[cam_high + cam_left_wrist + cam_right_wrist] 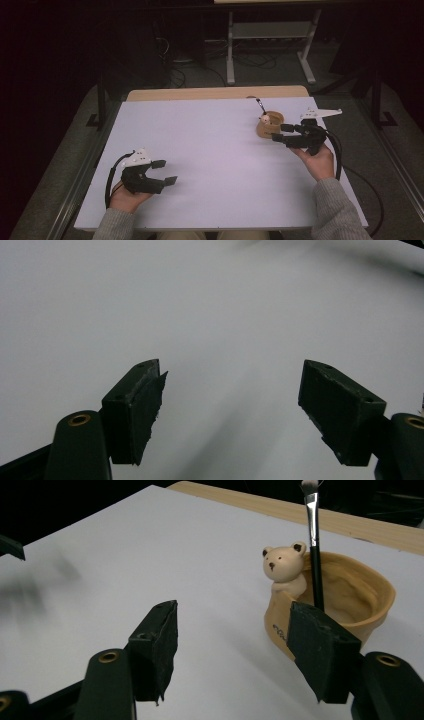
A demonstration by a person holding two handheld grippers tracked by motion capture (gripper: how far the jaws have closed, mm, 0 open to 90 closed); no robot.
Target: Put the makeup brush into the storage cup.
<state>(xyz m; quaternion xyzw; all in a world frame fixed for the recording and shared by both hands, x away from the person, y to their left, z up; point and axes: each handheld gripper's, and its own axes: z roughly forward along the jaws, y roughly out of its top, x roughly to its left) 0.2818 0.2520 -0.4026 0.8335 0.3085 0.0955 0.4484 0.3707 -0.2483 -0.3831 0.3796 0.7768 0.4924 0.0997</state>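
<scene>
Down at the near left corner of the white bench (215, 150), the left hand (127, 197) cradles the left hand-held gripper (165, 171), jaws spread wide and empty, pointing right across the bare top. Toward the far right, the right hand (317, 160) holds the right hand-held gripper (280, 132) aimed left, jaws parted, just beside a tan bowl (270, 126). From above the bowl is small; the right gripper view reveals a bear figure (285, 567) on its rim and a black-handled brush (314, 545) standing upright inside it.
</scene>
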